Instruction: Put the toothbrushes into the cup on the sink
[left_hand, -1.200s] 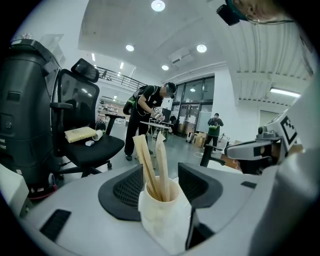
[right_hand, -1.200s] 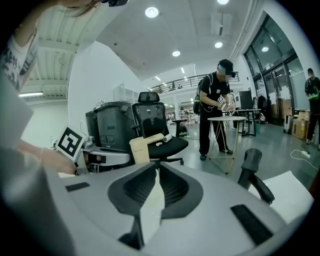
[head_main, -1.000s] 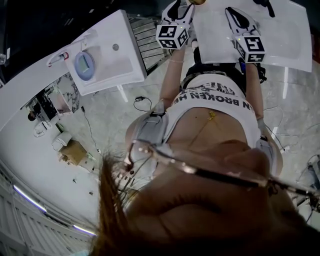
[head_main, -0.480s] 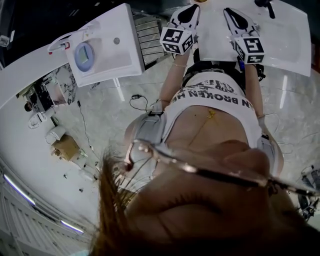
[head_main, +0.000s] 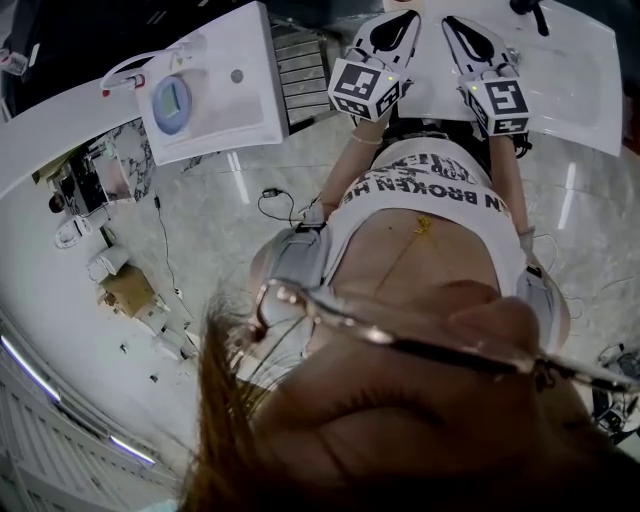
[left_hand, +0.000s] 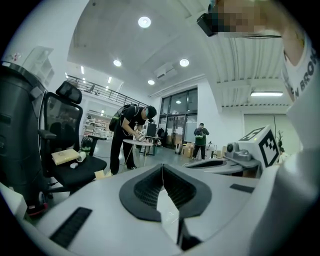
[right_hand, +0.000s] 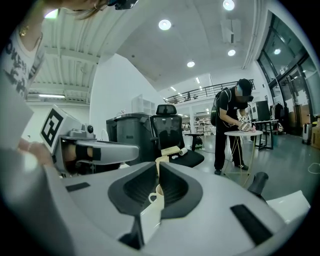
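My left gripper (head_main: 398, 24) and right gripper (head_main: 463, 30) point side by side over the near edge of the white sink counter (head_main: 570, 75). In the left gripper view the left gripper (left_hand: 162, 168) has its jaws closing, pads met, with nothing between them. The right gripper (right_hand: 157, 169) is shut and holds nothing. A white cup with a handle (right_hand: 154, 194) shows low behind the right jaws. No toothbrush is in view.
A second white sink (head_main: 215, 90) with a round blue-grey thing (head_main: 171, 100) in it stands at the left. A black office chair (right_hand: 172, 137) and a dark bin (right_hand: 127, 132) stand ahead. A person in black (right_hand: 232, 125) bends over a small round table.
The left gripper has moved right and further forward over the counter, closer to the right gripper. The right gripper has hardly shifted.
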